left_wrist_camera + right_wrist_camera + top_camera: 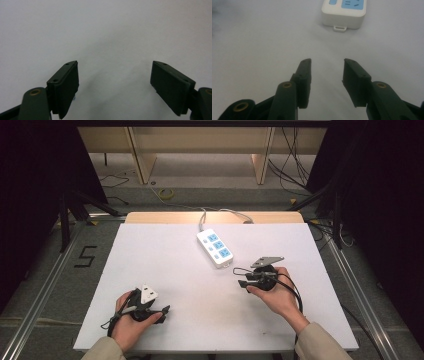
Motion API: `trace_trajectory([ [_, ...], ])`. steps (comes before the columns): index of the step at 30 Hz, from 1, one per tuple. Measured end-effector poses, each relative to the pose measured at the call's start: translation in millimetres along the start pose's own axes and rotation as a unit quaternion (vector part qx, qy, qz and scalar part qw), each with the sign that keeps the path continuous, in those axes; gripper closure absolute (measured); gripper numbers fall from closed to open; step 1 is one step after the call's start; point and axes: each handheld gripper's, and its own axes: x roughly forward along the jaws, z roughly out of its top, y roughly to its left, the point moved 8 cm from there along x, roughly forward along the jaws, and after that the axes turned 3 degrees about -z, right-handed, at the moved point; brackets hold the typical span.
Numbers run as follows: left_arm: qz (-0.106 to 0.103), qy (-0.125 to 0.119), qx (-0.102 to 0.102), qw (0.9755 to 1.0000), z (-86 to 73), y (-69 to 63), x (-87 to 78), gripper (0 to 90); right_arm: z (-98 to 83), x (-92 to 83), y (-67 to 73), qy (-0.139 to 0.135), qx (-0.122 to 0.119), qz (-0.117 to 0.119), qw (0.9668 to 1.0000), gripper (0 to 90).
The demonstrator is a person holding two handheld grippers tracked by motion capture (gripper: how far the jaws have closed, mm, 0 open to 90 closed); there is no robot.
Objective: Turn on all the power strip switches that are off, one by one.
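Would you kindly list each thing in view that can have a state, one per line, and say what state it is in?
Power strip: lying flat on the table, sockets facing up and empty, its cable running off the far edge.
Left gripper: jaws open, nothing between them, over bare table.
Right gripper: jaws open, nothing between them, pointing toward the power strip's near end but apart from it.
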Motion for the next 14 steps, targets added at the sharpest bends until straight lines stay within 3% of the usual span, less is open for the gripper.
trace_trajectory([
  [14, 0.0, -0.003, -0.006, 1.0, 0.8, 1.9, 0.8, 22.4, -16.5, -7.0, 0.6, 0.005, 0.005, -0.002, 1.0, 57.8],
])
